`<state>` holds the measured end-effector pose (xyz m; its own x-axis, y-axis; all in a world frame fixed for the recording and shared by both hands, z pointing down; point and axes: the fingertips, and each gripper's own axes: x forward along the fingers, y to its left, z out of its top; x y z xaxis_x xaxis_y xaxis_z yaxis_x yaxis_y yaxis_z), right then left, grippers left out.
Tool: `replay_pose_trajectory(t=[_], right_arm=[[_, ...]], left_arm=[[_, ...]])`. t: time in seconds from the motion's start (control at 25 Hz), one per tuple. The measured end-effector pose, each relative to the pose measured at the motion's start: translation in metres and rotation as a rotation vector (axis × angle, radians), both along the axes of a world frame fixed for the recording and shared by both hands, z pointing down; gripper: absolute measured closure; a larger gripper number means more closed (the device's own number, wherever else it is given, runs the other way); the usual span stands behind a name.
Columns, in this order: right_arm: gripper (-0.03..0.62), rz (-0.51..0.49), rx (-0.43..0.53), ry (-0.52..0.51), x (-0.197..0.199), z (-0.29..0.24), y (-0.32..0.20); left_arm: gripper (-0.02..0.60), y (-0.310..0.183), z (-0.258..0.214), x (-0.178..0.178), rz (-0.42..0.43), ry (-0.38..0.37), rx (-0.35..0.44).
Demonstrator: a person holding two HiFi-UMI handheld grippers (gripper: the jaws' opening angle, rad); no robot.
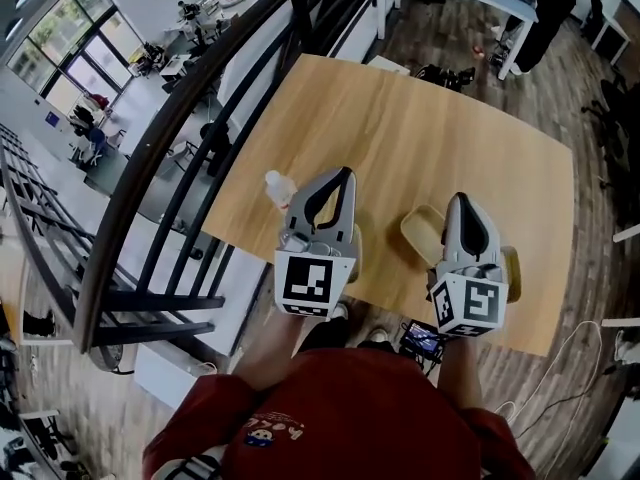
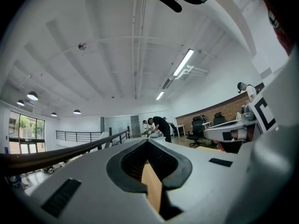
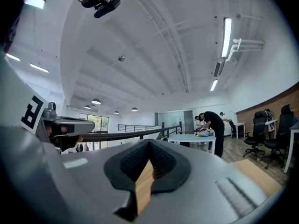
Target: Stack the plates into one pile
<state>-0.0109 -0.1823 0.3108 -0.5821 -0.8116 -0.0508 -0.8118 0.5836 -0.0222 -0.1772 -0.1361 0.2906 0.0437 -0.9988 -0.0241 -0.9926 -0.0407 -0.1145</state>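
In the head view a cream plate (image 1: 421,232) lies on the wooden table (image 1: 420,128) near its front edge, between my two grippers. A second cream plate (image 1: 513,272) shows as a sliver to the right of my right gripper (image 1: 463,200), mostly hidden under it. My left gripper (image 1: 343,173) hovers over the front left part of the table, just left of the first plate. Both point level across the table, jaws together with nothing in them. The left gripper view has the left gripper (image 2: 147,143) shut, and the right gripper view has the right gripper (image 3: 149,143) shut; neither shows a plate.
A small white bottle-like object (image 1: 279,189) stands on the table by the left gripper. A black railing (image 1: 200,138) runs along the table's left side, with a drop to a lower floor beyond. Further off, a person (image 3: 213,125) bends over another table, with office chairs (image 3: 259,134) at the right.
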Motion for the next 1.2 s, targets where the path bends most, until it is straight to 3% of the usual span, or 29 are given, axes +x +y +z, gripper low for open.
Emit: replay_pose_trajectory(t=[0.24, 0.56, 0.64, 0.92, 1.2], right_arm=[[0.583, -0.087, -0.194, -0.036, -0.034, 0.054, -0.004], [0.583, -0.178, -0.415, 0.054, -0.077, 0.141, 0.004], [0.546, -0.199, -0.490, 0.076, -0.088, 0.170, 0.010], [0.523, -0.226, -0.743, 0.153, -0.103, 0.255, 0.035], [0.513, -0.267, -0.844, 0.266, -0.113, 0.296, 0.067]], left_arm=[[0.575, 0.020, 0.063, -0.035, -0.075, 0.023, -0.159], [0.575, 0.043, 0.149, -0.078, -0.174, 0.104, -0.356], [0.574, 0.049, 0.172, -0.084, -0.176, 0.131, -0.405], [0.534, 0.065, 0.255, -0.083, -0.142, 0.254, -0.623], [0.520, 0.077, 0.305, -0.070, -0.098, 0.259, -0.767]])
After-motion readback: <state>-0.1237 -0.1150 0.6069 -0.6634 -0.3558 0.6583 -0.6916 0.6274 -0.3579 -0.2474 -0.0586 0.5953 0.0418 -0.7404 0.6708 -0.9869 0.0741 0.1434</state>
